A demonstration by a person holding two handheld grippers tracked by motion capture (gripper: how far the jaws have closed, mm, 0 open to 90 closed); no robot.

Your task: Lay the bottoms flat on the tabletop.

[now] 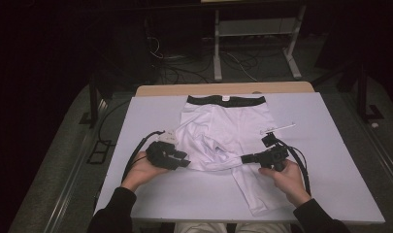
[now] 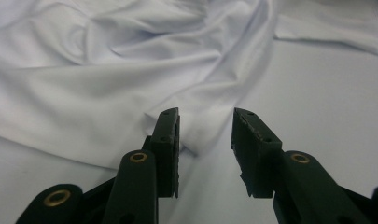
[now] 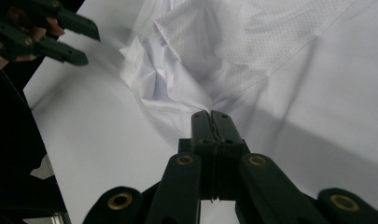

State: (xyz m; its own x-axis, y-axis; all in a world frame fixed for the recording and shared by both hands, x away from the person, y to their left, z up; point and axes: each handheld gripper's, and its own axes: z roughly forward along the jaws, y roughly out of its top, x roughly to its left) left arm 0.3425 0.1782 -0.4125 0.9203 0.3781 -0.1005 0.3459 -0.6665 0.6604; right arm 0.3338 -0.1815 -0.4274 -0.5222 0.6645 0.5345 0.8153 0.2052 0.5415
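Shorts (image 1: 228,128) lie mid-table, dark waistband (image 1: 226,100) at the far edge, one leg bunched and folded over toward the near left, the other leg running out straight to the near right. White fabric on a white table (image 1: 330,160), so edges are hard to read in places.

Your left gripper (image 1: 187,163) sits low at the near-left side of the bunched leg — jaws apart, nothing between them. In the left gripper view the left gripper (image 2: 205,140) has a crumpled fold of the shorts (image 2: 112,93) just ahead of the open gap, close to the tips; can't tell if it touches.

Your right gripper (image 1: 244,158) points left at the crotch area, jaws pressed together. In the right gripper view the right gripper (image 3: 211,122) has its tips right at the hem of the shorts (image 3: 177,88) — whether cloth is pinched between them I can't tell. Your left gripper (image 3: 86,46) shows top left there, also open.
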